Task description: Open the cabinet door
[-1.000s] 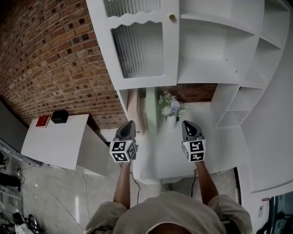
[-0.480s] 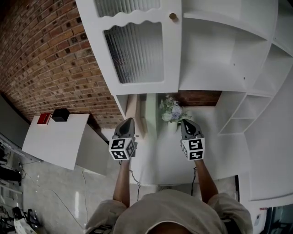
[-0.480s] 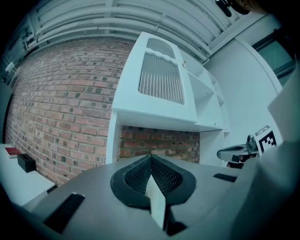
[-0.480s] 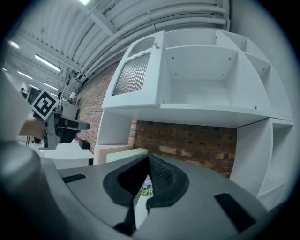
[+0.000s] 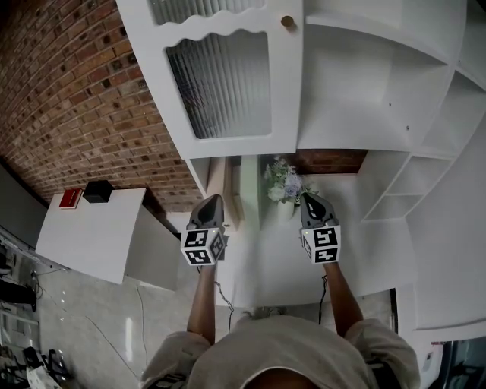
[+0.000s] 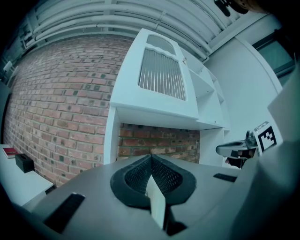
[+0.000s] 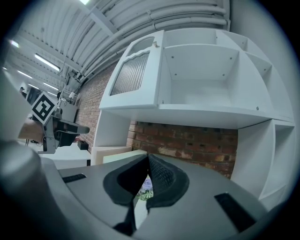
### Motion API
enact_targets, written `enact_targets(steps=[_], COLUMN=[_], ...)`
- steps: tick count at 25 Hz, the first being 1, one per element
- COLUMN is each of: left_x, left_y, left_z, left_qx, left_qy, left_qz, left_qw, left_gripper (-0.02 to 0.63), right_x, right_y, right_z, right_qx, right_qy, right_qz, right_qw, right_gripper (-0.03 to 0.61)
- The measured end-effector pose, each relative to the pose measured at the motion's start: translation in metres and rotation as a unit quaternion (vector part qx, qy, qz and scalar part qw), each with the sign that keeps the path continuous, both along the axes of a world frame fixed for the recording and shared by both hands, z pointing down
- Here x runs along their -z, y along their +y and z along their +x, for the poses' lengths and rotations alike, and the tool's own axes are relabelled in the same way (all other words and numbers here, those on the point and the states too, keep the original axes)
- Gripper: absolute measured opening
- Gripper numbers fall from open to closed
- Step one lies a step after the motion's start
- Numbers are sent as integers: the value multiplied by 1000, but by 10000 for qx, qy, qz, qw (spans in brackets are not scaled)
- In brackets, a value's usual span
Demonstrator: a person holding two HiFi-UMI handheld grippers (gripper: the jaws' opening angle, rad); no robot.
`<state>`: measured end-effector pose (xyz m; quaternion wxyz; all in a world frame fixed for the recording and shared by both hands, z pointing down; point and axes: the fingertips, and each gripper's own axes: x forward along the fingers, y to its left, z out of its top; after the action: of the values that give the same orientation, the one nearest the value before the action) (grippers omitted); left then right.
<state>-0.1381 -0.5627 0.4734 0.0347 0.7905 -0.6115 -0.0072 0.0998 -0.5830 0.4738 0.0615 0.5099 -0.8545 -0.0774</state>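
The white cabinet door (image 5: 228,76) has a ribbed glass panel and a small round knob (image 5: 288,21) at its right edge; it lies closed against the cabinet. It also shows in the left gripper view as door (image 6: 161,75) and in the right gripper view as door (image 7: 133,75) with knob (image 7: 155,44). My left gripper (image 5: 211,200) and right gripper (image 5: 312,197) are held level, side by side, below the cabinet and apart from it. Both are shut with nothing in them, as the left gripper (image 6: 151,158) and right gripper (image 7: 147,157) show close up.
Open white shelves (image 5: 364,83) fill the cabinet's right side. A vase of flowers (image 5: 284,185) stands on the white counter (image 5: 364,243) just ahead of the right gripper. Brick wall (image 5: 68,99) is at the left, above a white table (image 5: 91,235) with a red book and a black box.
The cabinet has grown larger in the head view: I have come a little nearer to it, both grippers with me. Both pairs of jaws stay closed.
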Motion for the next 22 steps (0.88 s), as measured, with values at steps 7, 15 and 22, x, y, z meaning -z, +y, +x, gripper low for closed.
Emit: enact_targets(steps=[7,15,22], left_x=[0,5,7], left_y=[-4,-6,-6], left_z=[-9,-19,-28], left_qx=[-176,-309,-324], left_qy=[-43,21,53], left_qz=[-17,23,41], left_qw=[9998,9995,9995], left_gripper=[26,26,26], right_x=[18,59,99], right_y=[-2,-11,-20], right_z=[-12,-29,-42], right_qx=[-174,-110,74], right_qy=[24,140,132], right_qz=[114,341,507], right_qw=[9998,9993,9986], right_gripper=[14,51,145])
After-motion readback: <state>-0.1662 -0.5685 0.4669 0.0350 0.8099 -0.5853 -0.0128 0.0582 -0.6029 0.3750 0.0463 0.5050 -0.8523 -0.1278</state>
